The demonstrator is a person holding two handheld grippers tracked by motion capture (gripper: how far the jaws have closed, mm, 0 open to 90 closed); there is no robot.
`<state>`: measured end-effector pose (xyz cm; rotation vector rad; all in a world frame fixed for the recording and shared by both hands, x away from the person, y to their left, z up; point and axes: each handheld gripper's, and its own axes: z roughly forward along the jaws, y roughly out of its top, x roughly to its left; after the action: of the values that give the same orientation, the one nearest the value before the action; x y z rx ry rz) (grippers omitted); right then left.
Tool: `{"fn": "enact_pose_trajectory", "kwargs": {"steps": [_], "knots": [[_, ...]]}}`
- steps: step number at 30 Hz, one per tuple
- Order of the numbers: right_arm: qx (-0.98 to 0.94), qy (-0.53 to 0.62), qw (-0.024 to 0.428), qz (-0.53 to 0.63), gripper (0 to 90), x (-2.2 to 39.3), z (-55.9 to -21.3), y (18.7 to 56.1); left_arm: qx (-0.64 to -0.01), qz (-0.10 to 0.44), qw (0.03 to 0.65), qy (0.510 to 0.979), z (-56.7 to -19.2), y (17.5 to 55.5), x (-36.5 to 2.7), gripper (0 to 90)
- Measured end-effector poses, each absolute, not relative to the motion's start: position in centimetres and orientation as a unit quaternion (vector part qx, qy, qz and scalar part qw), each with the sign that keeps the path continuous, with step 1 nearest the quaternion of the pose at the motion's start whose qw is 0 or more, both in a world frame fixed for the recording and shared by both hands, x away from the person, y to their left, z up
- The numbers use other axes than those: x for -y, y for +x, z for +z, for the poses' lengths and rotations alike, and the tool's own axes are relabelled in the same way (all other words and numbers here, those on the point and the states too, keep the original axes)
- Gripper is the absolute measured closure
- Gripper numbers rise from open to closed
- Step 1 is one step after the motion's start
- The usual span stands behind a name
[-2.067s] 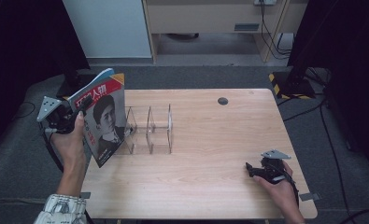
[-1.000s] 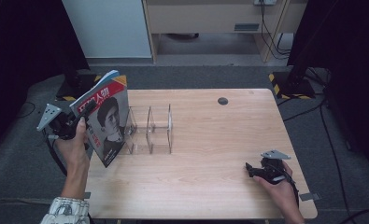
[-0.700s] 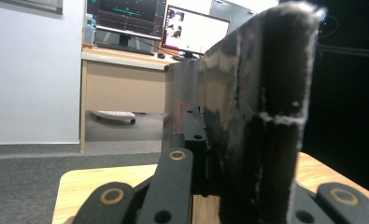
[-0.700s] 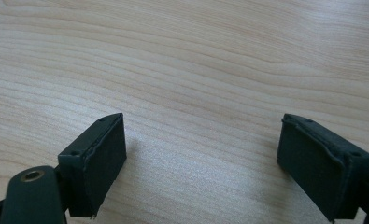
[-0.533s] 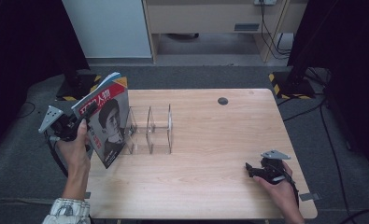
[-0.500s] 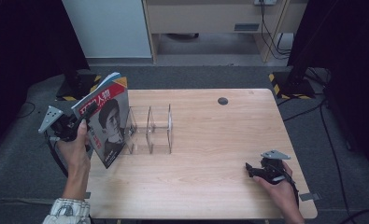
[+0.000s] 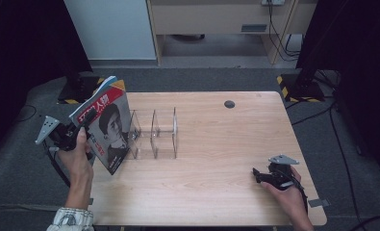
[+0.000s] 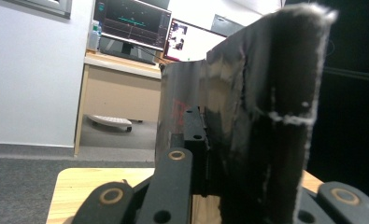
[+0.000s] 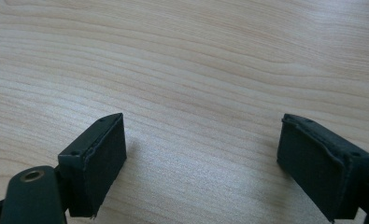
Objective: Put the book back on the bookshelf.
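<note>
Clamped tight on a magazine, the jaws of the left gripper pinch its edge; in the left gripper view the dark, frayed page edges rise between the black jaws close to the lens. Largest in the scene is the wooden table, pale and grained, with a small dark round hole near its far edge. Next in size, the magazine stands tilted over the table's left edge, its red-and-white cover with a portrait facing the camera and its lower corner close above the tabletop. Just beside it on the right sits a clear acrylic rack with upright dividers, its nearest divider just behind the magazine's right edge; whether they touch I cannot tell. Smaller again, the left hand grips its tool off the table's left side. Near the table's right front corner, the right gripper rests low in the right hand, jaws spread wide with nothing but bare wood between the pads.
</note>
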<state>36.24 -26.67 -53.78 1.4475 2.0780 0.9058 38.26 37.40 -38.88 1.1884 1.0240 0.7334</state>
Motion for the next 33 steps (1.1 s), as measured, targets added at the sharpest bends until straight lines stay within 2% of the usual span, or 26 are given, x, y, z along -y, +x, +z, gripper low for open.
{"fn": "enact_pose_trajectory", "kwargs": {"steps": [16,33], "knots": [[-0.754,0.523,0.223,0.329,15.8,26.6,-53.8,36.2,-0.450,0.329,0.649,0.517,-39.2,38.4,-37.0,85.3],[-0.757,0.519,0.222,0.330,15.7,26.6,-53.8,36.2,-0.485,0.325,0.635,0.506,-40.1,38.2,-37.2,82.4]]}}
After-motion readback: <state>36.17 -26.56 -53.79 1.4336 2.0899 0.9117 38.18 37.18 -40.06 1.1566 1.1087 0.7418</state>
